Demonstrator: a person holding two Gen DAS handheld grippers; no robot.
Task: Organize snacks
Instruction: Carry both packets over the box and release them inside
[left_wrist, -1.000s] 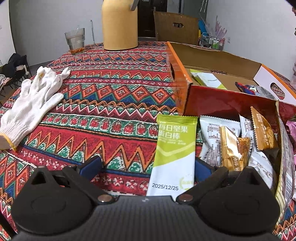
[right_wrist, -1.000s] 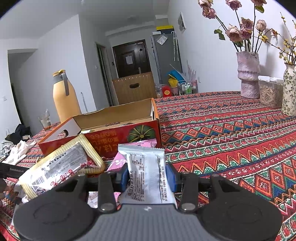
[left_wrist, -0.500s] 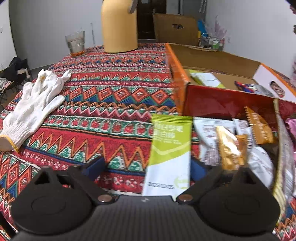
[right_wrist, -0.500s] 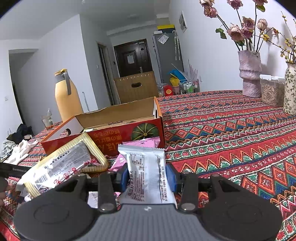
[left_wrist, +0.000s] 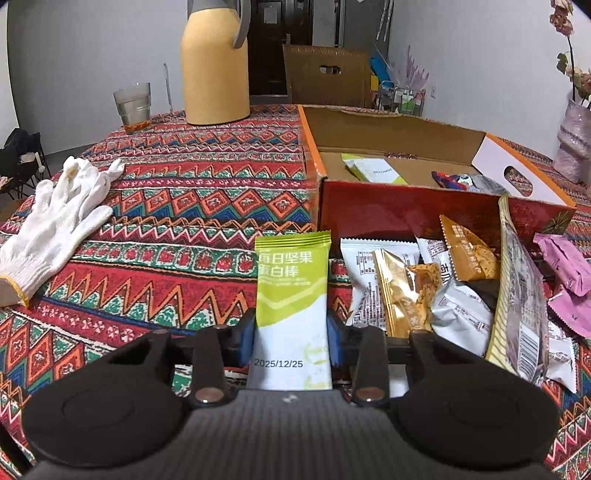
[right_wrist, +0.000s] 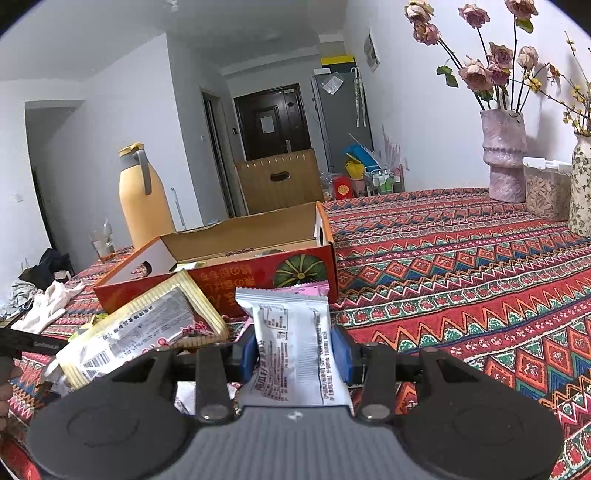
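If the left hand-held gripper, squeezing the green snack bar, or the right hand-held gripper, squeezing the white packet, loosens, its slippery snack could miss the box.

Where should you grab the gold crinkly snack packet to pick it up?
Probably by the upper crimped end of the gold packet, coming from above. It leans upright among the other packets, so that flat sealed edge sticks up free, while its lower part is wedged in.

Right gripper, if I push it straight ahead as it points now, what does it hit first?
Most likely the red front wall of the open cardboard box, just beyond the white snack packet held in the right gripper. A pink packet may come first; depth is unclear.
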